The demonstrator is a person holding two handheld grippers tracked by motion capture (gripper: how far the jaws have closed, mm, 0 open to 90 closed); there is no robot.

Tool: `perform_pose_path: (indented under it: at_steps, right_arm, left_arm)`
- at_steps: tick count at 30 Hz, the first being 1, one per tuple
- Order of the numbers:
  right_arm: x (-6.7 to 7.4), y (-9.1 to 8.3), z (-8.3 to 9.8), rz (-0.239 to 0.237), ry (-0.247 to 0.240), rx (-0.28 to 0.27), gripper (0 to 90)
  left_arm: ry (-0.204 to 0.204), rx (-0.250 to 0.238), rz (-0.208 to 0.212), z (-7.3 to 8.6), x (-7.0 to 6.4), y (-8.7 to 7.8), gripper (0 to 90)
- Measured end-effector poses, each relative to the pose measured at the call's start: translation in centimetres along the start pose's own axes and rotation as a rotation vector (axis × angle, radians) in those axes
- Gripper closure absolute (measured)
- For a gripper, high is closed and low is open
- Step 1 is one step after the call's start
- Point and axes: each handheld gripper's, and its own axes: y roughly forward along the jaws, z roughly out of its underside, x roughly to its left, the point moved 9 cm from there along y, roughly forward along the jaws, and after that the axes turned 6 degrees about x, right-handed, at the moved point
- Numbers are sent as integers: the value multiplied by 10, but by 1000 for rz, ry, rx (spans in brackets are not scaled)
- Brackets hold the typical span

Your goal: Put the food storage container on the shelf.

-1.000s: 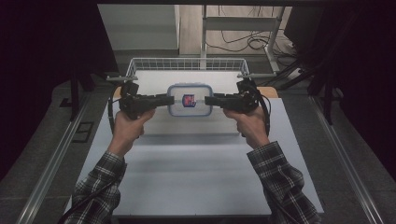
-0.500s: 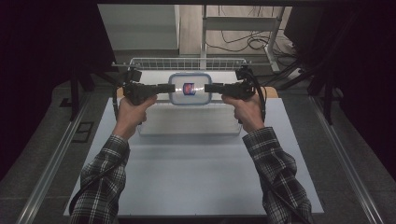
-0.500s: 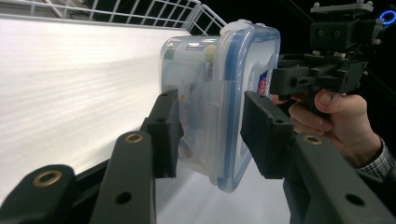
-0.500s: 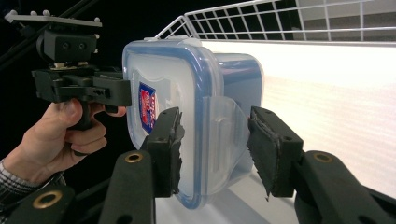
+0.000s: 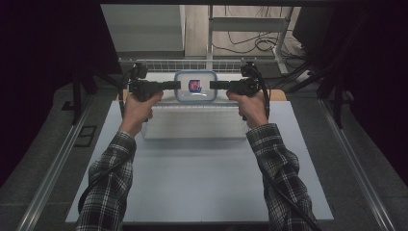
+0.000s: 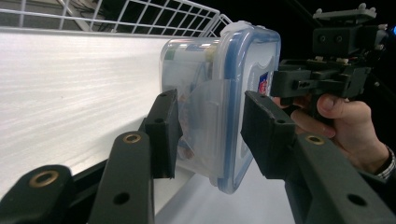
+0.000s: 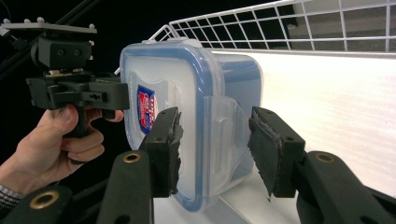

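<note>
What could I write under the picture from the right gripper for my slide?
Right gripper, jaws open around a side clip of a blue-rimmed plastic food box, above a white table.

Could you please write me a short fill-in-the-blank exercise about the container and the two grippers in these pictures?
1. The clear container has a lid rimmed in ____.
2. The left gripper and the right gripper meet the container from ____ sides.
3. Behind the container stands a white wire ____.
4. The person's sleeves have a ____ pattern.

Missing words: blue; opposite; basket; plaid
</note>
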Motion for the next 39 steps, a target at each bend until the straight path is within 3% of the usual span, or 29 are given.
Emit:
perform_pose_path:
  at_steps: [3,13,17,21,26,30,32,36,39]
  right_arm:
    - [-1,2,-2,4,1,6,533]
    - [-1,7,-5,41,-20,15,504]
    - [-2,8,-5,70,-37,19,481]
    - [-7,5,-6,117,-43,10,471]
    - [-9,5,-7,132,-42,8,458]
    - [-16,1,-13,261,-93,-15,488]
    - [-18,-2,-16,300,-112,-30,514]
    - [-6,-12,-16,311,-155,-64,643]
    - [10,-20,-8,297,-208,-77,815]
  left_arm:
    - [10,4,-38,0,2,0,555]
    - [19,19,-61,1,3,2,524]
    - [31,39,-104,3,5,5,524]
    - [39,54,-99,6,7,8,542]
    - [58,70,-116,7,6,14,547]
    - [70,61,-141,4,4,13,506]
    - [87,57,-168,4,4,11,501]
    - [185,14,-228,7,-2,1,449]
    - [268,-13,-287,16,-10,-5,297]
